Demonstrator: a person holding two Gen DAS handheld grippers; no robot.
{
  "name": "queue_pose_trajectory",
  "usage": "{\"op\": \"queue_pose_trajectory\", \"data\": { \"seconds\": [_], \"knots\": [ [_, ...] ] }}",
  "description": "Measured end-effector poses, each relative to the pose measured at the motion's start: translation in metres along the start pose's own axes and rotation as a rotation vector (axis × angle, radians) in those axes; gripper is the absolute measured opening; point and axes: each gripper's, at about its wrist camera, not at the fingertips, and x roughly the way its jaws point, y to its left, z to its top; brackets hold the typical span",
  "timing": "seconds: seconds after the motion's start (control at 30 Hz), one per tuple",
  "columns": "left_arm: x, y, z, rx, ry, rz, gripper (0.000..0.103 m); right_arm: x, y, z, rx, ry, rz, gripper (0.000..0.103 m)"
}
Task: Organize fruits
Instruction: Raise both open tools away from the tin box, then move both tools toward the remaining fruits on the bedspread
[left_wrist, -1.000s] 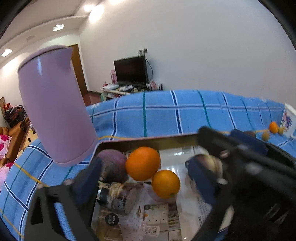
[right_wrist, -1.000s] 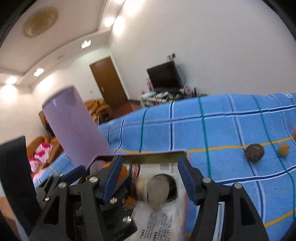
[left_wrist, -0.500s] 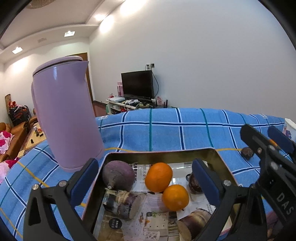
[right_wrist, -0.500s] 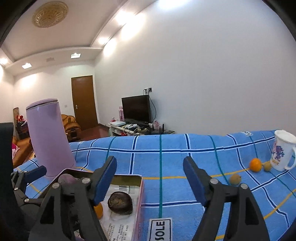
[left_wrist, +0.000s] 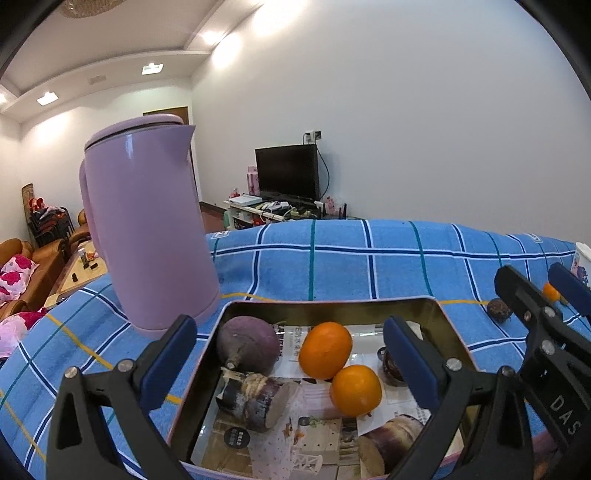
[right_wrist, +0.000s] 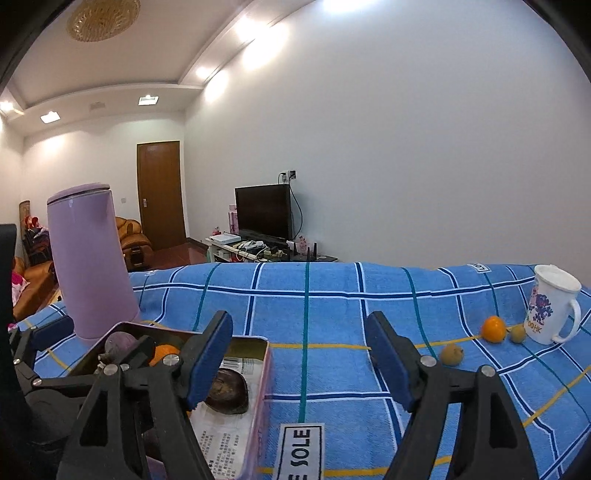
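Both grippers' fingers (right_wrist: 207, 354) released and empty; loose small orange (right_wrist: 493, 328) beside the mug (right_wrist: 550, 306) should be approached level, then clamped gently.

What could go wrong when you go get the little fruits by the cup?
The small orange fruit sits right beside the mug, so the open right gripper might bump the mug. The round fruits could also roll away on the blue cloth if nudged.
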Motion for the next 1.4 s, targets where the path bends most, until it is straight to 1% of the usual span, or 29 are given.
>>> {"op": "queue_pose_trajectory", "data": {
  "seconds": [0.5,0.9,1.1,1.4],
  "knots": [
    [-0.007,-0.008,-0.003,-0.005,-0.002,0.023,0.103,-0.012,-0.022,0.000,-0.005,0.002,-0.031,0.076],
    [-0.018,-0.031,-0.005,0.053,-0.028,0.046,0.103,-0.025,-0.050,-0.002,-0.004,0.001,-0.068,0.076],
    [-0.023,-0.039,-0.007,0.073,-0.032,0.047,0.103,-0.030,-0.070,-0.002,0.012,0.003,-0.094,0.076],
    [-0.030,-0.059,-0.010,0.104,-0.025,0.015,0.103,-0.037,-0.099,-0.002,0.017,0.004,-0.138,0.076]
  ]
}}
